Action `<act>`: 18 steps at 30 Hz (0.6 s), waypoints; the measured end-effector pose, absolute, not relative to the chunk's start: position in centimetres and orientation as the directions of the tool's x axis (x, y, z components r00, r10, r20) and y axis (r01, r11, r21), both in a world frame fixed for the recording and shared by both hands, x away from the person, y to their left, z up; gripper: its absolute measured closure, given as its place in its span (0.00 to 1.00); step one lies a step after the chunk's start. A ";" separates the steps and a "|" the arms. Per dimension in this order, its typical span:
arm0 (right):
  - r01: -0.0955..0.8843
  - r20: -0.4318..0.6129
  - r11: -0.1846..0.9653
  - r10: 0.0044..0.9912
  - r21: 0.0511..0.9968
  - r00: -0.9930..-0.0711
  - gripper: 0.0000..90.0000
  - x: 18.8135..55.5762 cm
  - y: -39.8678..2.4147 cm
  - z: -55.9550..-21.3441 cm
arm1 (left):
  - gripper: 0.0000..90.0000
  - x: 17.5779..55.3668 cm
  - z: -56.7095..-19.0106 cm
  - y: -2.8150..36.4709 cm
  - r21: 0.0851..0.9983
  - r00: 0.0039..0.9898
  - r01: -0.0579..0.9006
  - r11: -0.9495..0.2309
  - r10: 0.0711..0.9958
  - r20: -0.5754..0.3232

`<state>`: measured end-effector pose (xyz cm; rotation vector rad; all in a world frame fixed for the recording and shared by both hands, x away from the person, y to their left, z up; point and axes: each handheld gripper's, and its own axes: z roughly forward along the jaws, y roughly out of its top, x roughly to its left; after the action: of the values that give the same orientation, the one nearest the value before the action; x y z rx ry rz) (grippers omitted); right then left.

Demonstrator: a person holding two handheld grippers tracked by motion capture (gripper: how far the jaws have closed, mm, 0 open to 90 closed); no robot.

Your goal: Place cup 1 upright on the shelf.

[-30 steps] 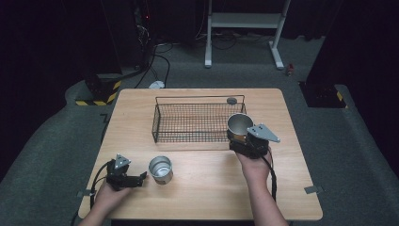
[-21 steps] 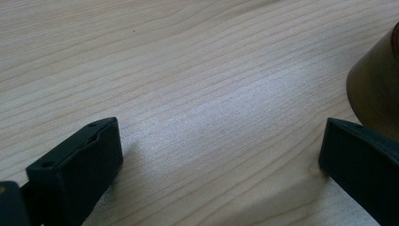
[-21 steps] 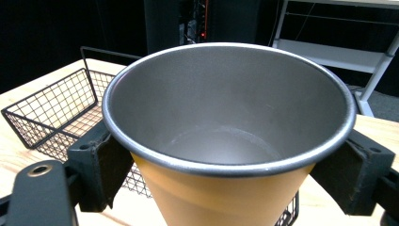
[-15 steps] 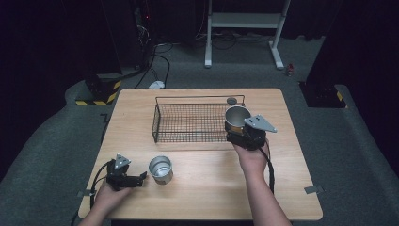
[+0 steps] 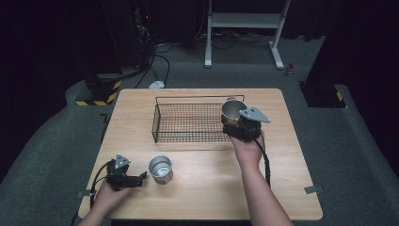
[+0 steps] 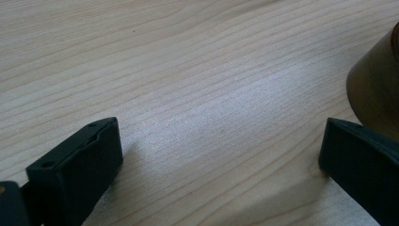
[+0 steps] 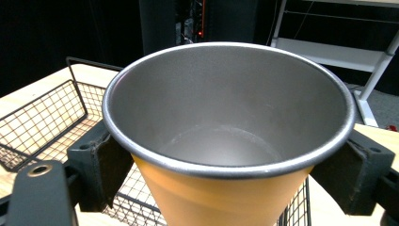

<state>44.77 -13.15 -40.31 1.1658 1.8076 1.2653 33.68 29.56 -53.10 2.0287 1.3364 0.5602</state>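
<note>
1. Tabletop [image 5: 282,188] of pale wood carries everything, with the person's forearms coming in from its near edge.
2. Wire basket [image 5: 188,122] sits toward the far middle, open at the top, so a cup can be lowered straight in; it looks like the place the cups are going.
3. Right gripper [image 5: 235,123] holds an orange cup with a steel lining [image 7: 228,141] upright, jaws clamped on opposite sides of its wall. The cup hangs at the basket's right end, over or just beside the rim; I cannot tell which. Kept level and mouth up, it should set down on its base.
4. Left gripper [image 5: 141,178] rests low near the front left corner, jaws spread wide with only bare wood between them, pointed toward the second cup, probably ready to take it next.
5. Second cup [image 5: 160,169] stands upright just right of the left gripper, apart from its jaws; its wall shows at the right edge of the left gripper view.
</note>
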 end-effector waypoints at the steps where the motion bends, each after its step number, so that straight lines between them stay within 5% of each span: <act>1: 0.306 -0.009 0.145 0.914 0.941 -0.405 0.15 45.1 -13.0 -40.3 | 0.00 33.7 -53.1 29.6 0.708 0.393 0.648 -0.281 0.919 0.005; 18: 0.324 -0.013 0.152 0.919 0.934 -0.394 0.15 47.6 -11.5 -40.6 | 0.00 33.7 -53.1 29.6 0.708 0.393 0.648 -0.281 0.919 0.005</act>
<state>47.60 -11.52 -40.63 1.1859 1.8160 1.2381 33.68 29.56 -53.09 2.0291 1.3362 0.5602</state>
